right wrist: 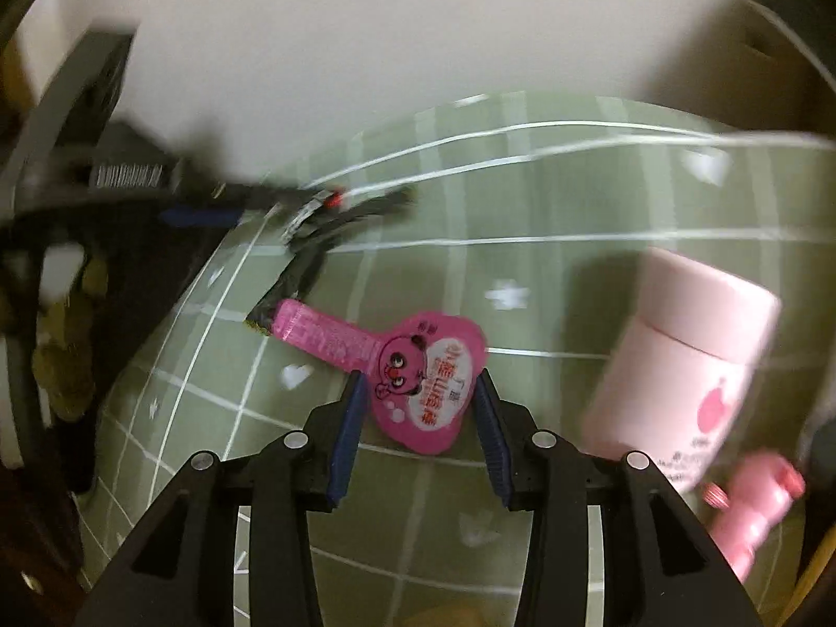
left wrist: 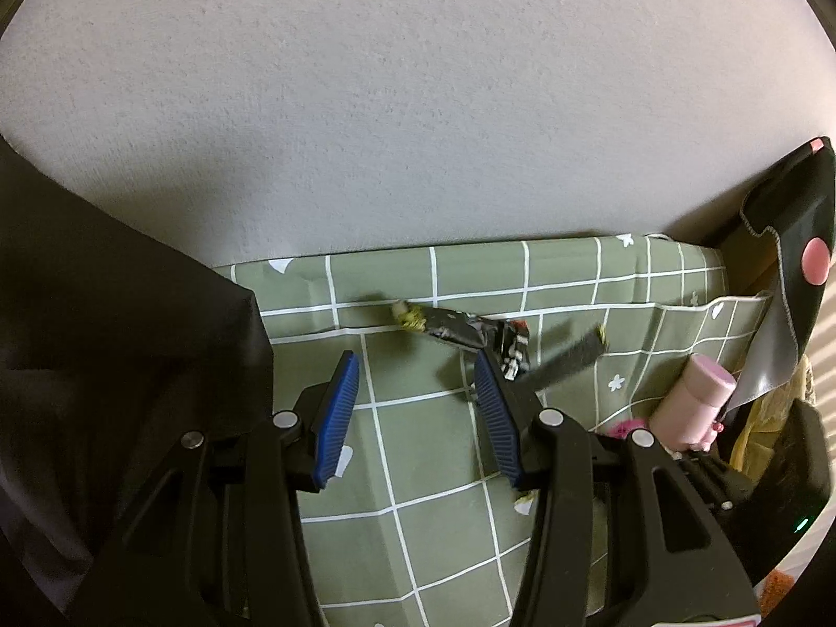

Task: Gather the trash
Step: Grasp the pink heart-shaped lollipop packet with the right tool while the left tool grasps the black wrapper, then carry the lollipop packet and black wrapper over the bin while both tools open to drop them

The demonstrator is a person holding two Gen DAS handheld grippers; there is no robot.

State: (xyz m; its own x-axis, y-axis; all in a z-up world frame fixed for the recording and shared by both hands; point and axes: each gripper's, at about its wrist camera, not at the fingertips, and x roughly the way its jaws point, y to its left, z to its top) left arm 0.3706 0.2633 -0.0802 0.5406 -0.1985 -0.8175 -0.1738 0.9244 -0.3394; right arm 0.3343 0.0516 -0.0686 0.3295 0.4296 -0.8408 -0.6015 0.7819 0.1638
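A pink snack wrapper (right wrist: 423, 392) with a cartoon face lies flat on the green checked tablecloth (right wrist: 548, 271). My right gripper (right wrist: 420, 377) is open just over it, and its wide end sits between the two blue pads. The right wrist view is blurred. Dark crumpled wrappers (left wrist: 454, 328) and a dark strip (left wrist: 569, 360) lie further back on the cloth. My left gripper (left wrist: 416, 366) is open with nothing between its pads; its right fingertip is just short of the dark wrappers. The same dark wrappers (right wrist: 334, 211) show in the right wrist view.
Black sheeting like a bag (left wrist: 104, 339) fills the left. A pale pink bottle (left wrist: 689, 402) (right wrist: 695, 360) lies on its side at the right, with a small pink plastic thing (right wrist: 757, 501) beside it. Black cloth with pink dots (left wrist: 799, 240) hangs at the right. The wall (left wrist: 418, 104) is behind.
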